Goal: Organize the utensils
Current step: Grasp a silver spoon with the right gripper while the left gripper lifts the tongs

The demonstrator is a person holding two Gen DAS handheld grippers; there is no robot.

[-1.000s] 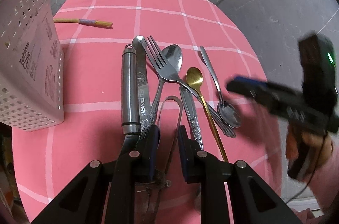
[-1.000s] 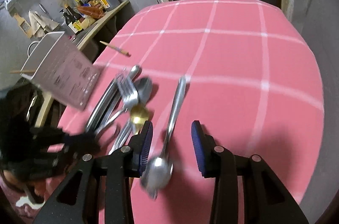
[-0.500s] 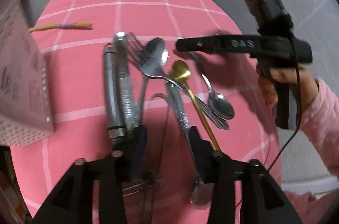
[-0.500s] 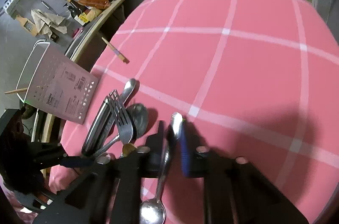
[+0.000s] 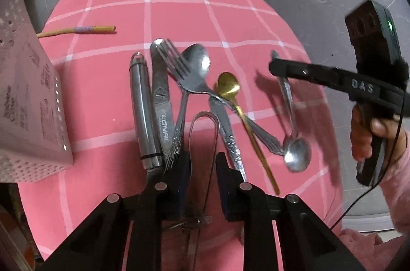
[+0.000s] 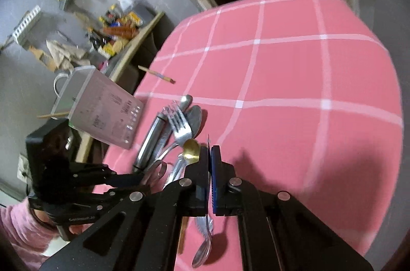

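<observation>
Left wrist view: left gripper (image 5: 202, 168) spread over wire tongs (image 5: 205, 132); peeler (image 5: 142, 112), knife (image 5: 160, 96), fork (image 5: 184, 76), gold spoon (image 5: 232, 91) crowd pink tablecloth (image 5: 179, 14); white perforated caddy (image 5: 28, 101) left.

Right wrist view: right gripper (image 6: 210, 168) pinching small spoon (image 6: 203, 245), lifted, bowl hanging toward camera; left gripper's body blocks pile's near side.

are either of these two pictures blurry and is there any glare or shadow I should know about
Left wrist view: mostly sharp, with glare on the big spoon; the small spoon and the shadow beside it are smeared. Right wrist view: the clutter past the table is blurred, and the right gripper casts a broad shadow on the cloth.
</observation>
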